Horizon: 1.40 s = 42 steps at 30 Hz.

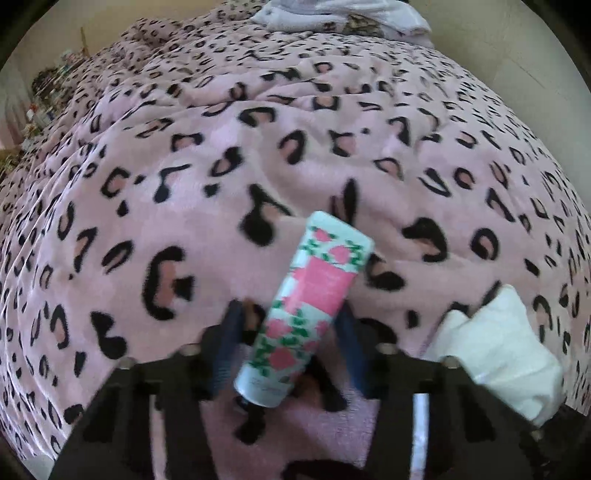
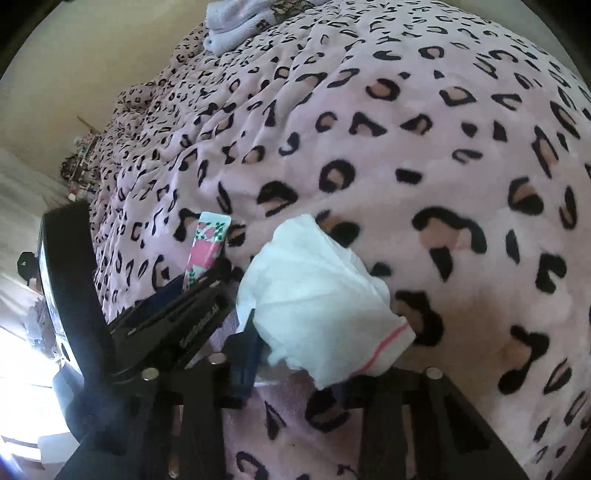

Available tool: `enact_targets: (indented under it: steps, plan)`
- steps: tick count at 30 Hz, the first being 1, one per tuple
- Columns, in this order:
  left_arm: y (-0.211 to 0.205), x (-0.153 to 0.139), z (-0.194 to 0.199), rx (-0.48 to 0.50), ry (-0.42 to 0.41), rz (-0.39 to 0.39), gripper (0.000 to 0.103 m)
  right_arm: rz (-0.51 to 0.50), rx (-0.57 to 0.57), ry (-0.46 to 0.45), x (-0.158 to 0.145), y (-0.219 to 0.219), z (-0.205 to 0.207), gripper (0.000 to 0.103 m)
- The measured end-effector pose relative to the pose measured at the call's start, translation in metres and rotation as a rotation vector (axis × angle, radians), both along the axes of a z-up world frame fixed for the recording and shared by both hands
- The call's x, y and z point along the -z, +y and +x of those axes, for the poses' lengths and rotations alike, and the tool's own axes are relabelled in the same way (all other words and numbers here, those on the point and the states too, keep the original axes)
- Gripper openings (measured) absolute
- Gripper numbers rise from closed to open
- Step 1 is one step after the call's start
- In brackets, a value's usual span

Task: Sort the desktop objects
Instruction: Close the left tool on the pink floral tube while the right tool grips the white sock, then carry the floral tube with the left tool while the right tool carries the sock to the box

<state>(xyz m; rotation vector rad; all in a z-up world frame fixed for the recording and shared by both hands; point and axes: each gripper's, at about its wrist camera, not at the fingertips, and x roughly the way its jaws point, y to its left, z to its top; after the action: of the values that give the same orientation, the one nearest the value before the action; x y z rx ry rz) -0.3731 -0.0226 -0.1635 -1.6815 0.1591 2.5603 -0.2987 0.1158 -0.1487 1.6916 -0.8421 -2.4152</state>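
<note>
My left gripper (image 1: 291,325) is shut on a pale green tube with pink roses (image 1: 306,310), held tilted above the pink leopard-print blanket (image 1: 221,177). My right gripper (image 2: 295,332) is shut on a white plastic packet with a red strip (image 2: 321,302), also above the blanket. The packet shows at the lower right of the left wrist view (image 1: 498,350). The tube (image 2: 208,243) and the left gripper's black body (image 2: 177,314) show at the left of the right wrist view, close beside the packet.
A folded pale lilac cloth (image 1: 343,16) lies at the far end of the blanket, also in the right wrist view (image 2: 240,22). A cluttered shelf of small items (image 1: 44,96) stands at the far left. Cream walls stand behind.
</note>
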Motion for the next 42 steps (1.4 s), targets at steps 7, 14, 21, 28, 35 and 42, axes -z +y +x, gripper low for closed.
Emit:
enact_targets:
  steps: [7, 14, 21, 28, 35, 42]
  plan:
    - [0.006, -0.005, 0.008, -0.023, 0.021, -0.009, 0.029, 0.005, -0.004, 0.045, -0.008, 0.001, 0.009, 0.023]
    - [-0.007, -0.015, 0.022, -0.078, 0.026, 0.010, 0.028, 0.056, -0.021, 0.086, -0.028, 0.005, 0.021, 0.023]
    - [-0.026, -0.030, 0.052, -0.134, 0.044, 0.032, 0.028, 0.110, -0.056, 0.090, -0.036, 0.004, 0.038, 0.023]
    - [-0.044, -0.053, 0.096, -0.171, 0.054, 0.073, 0.029, 0.113, -0.080, 0.082, -0.037, 0.008, 0.059, 0.023]
    - [-0.055, -0.070, 0.153, -0.203, 0.049, 0.088, 0.029, 0.122, -0.140, 0.105, -0.047, -0.002, 0.092, 0.023]
    - [-0.062, -0.097, 0.221, -0.221, 0.053, 0.070, 0.029, 0.153, -0.215, 0.151, -0.079, -0.020, 0.145, 0.023]
